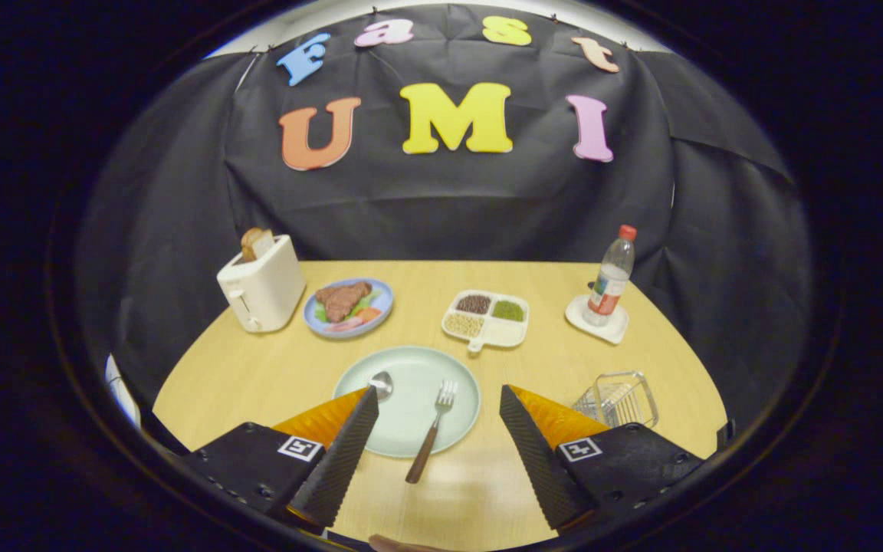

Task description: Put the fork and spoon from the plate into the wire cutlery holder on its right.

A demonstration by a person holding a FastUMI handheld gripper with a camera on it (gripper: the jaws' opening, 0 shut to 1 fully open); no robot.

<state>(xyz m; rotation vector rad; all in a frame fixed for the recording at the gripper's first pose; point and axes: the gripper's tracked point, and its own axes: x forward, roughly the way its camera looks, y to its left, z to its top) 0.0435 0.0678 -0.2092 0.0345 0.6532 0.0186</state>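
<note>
A pale green plate lies on the wooden table just ahead of my fingers. A fork with a brown handle rests on it, tines pointing away, its handle reaching over the near rim between my fingers. A spoon lies on the plate's left side; its bowl shows beside my left fingertip and its handle is hidden behind that finger. The wire cutlery holder stands to the right of the plate, just beyond my right finger. My gripper is open and holds nothing, hovering above the plate's near edge.
Farther back stand a white toaster with bread, a blue plate of food, a white divided dish of beans and a water bottle on a white coaster. The table's rounded edge runs close on both sides.
</note>
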